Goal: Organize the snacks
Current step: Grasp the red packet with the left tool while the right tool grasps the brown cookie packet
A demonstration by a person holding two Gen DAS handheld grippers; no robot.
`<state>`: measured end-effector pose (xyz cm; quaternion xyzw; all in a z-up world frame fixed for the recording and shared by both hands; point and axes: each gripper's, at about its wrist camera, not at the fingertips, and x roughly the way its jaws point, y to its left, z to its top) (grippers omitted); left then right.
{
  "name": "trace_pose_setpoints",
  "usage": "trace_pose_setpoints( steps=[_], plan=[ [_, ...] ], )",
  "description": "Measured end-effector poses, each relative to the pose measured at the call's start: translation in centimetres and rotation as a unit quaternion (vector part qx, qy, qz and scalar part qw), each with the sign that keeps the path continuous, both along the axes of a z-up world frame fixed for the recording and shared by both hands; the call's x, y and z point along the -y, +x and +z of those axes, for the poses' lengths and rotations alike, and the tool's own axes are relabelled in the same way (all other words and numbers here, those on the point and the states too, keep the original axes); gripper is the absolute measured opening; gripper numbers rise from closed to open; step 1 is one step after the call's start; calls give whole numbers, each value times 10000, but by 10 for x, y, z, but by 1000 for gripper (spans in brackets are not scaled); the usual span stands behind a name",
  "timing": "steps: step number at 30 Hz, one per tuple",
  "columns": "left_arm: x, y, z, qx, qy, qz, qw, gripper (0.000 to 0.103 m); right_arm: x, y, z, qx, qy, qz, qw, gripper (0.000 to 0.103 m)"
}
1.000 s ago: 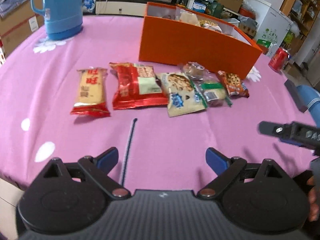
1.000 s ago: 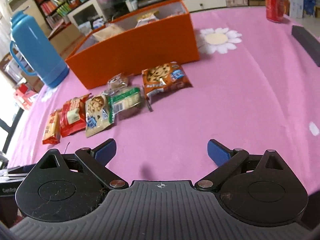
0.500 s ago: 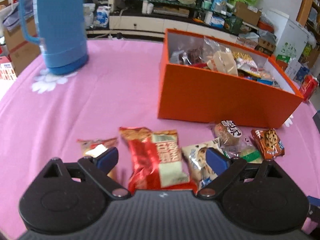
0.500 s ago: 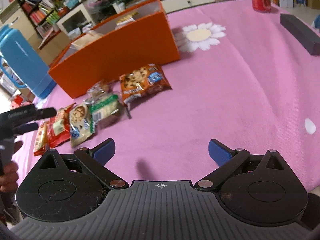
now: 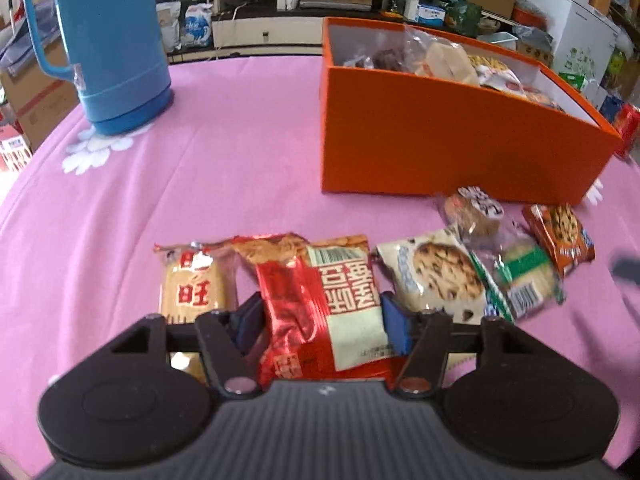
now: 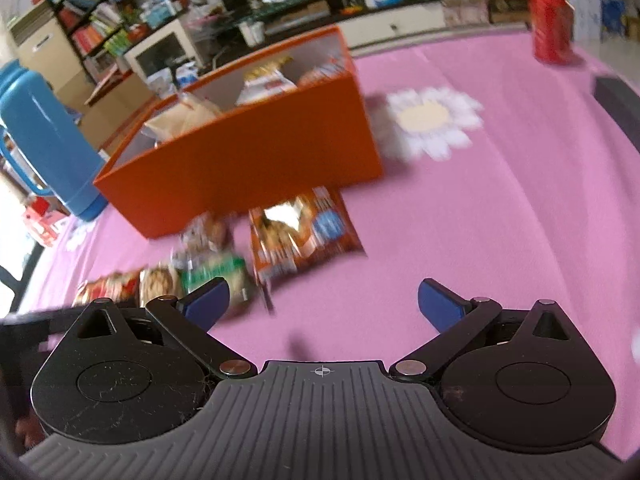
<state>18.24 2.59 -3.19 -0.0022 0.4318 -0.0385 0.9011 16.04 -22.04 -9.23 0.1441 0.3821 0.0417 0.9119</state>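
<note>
A row of snack packets lies on the pink cloth in front of an orange box (image 5: 440,136) that holds several snacks. My left gripper (image 5: 320,320) has its blue pads on both sides of the red and white packet (image 5: 320,300) and is shut on it. Left of it lies a yellow rice cracker packet (image 5: 196,284); to the right lie a cookie packet (image 5: 436,276), a green-label packet (image 5: 524,276), a round cake (image 5: 472,212) and an orange cookie packet (image 5: 560,232). My right gripper (image 6: 324,304) is open and empty, just short of the orange cookie packet (image 6: 300,232).
A blue thermos (image 5: 108,40) stands at the back left. A red can (image 6: 550,28) and a dark block (image 6: 620,100) are at the right of the table. The box (image 6: 248,160) sits close behind the packets.
My left gripper has moved forward over the row and closed on the red and white packet. My right gripper has moved forward toward the orange cookie packet and stays open.
</note>
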Motion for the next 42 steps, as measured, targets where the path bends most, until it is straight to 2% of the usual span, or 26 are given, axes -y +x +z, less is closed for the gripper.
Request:
trace_pose_setpoints(
  steps=[7,8,10,12,14,18,25,28,29,31,35,37,42],
  plan=[
    [3,1,-5,-8,56,-54,10000,60,-35,70,-10,1,-472,232,9986,93],
    [2,2,-5,-20,40,-57,10000,60,-38,76,-13,-3,-557,217,9982,91],
    [1,2,-6,-40,-4,-57,10000,60,-46,86,-20,-82,-745,253,9969,83],
    [0,2,-6,-43,-43,-61,10000,60,-53,84,-25,4,-1153,322,9928,73],
    [-1,0,-7,-39,-80,-58,9999,60,-56,76,-27,52,-1453,395,9886,68],
    [-2,-10,-7,-4,-105,-63,9999,59,-44,46,-26,85,-1576,369,9868,64],
    [6,-47,-9,-57,-190,-281,9994,59,-19,-12,-23,-39,-1549,217,9877,64],
    [9,-62,-9,-98,-180,-377,9991,61,-13,-31,-24,-120,-1537,183,9879,76],
    [10,-66,-9,-121,-148,-403,9990,63,-12,-35,-24,-149,-1540,169,9878,79],
    [9,-71,-9,-167,-155,-401,9989,80,-10,-42,-24,-182,-1523,163,9880,81],
    [9,-75,-3,-57,-108,-300,9995,84,-5,-46,-21,-221,-1211,159,9923,83],
    [8,-73,-1,-5,-98,-249,9996,90,-2,-50,-18,-163,-990,90,9949,86],
    [17,-69,-2,30,26,-273,9996,90,-5,-49,-21,-171,-1051,119,9942,89]
  ],
)
